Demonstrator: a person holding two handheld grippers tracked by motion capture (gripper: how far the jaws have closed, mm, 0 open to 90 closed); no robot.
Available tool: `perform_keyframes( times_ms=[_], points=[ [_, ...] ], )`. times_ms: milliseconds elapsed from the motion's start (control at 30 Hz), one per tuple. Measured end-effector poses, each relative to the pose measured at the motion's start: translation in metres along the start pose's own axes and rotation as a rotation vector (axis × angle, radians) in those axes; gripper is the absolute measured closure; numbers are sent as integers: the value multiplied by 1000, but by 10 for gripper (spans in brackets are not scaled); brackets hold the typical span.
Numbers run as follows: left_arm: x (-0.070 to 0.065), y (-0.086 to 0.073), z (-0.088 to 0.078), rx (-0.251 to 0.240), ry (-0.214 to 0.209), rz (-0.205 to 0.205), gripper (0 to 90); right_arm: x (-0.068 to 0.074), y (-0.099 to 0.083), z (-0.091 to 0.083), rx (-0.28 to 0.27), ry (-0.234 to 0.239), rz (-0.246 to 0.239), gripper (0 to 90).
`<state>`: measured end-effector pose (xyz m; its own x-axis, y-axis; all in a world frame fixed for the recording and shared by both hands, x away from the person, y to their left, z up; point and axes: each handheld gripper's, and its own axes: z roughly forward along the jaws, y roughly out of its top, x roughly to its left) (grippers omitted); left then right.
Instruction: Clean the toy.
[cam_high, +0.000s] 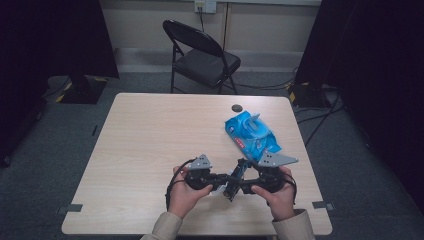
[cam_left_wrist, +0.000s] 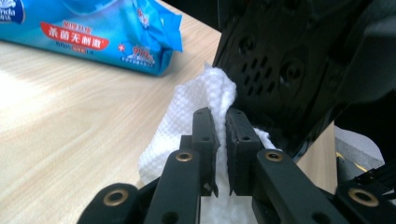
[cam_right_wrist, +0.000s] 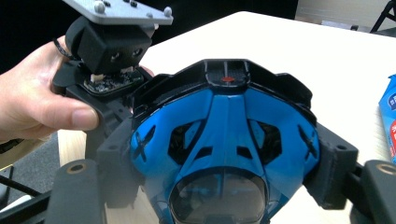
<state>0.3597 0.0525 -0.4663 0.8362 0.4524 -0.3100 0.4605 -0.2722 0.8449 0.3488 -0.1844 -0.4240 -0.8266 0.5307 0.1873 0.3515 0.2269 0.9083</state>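
While the left hand-held gripper (cam_left_wrist: 222, 119) pinches a white wipe (cam_left_wrist: 187, 121) with its jaws nearly touching, the right hand-held gripper (cam_right_wrist: 224, 186) clamps a blue-and-black device (cam_right_wrist: 224, 135) between jaws that stand wide. It looks like a small headset or mask-like gadget with a dark lens at its near end; exact type unclear. In the left gripper view the wipe's top edge sits against the device's black perforated side. In the high view both meet at the table's (cam_high: 150, 135) near edge, just in front of the person. Further out, the blue wipes pack (cam_high: 250, 135) lies on the right side, flap up, and a small dark disc (cam_high: 236, 108) beyond it. Judged progress: wipe already pulled and gripped, device held steady, wiping barely underway; most surfaces, blue shell and lens included, probably left to do.
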Motion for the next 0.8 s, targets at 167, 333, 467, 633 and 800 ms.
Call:
perform_keyframes(
  times_ms=[167,333,467,633,800],
  points=[
    [2,-6,0,43,17,5,837,-1,2,-2,-12,-2,1,259],
    [4,3,-11,7,30,5,837,-2,0,-1,-6,-7,1,259],
    [2,24,-27,-34,36,31,837,-4,-3,1,7,-8,10,259],
    [-2,51,-43,-66,48,59,837,-4,-5,3,14,-7,13,259],
    [-10,73,-50,-101,42,85,837,-4,-7,4,22,-9,18,259]
  ],
)
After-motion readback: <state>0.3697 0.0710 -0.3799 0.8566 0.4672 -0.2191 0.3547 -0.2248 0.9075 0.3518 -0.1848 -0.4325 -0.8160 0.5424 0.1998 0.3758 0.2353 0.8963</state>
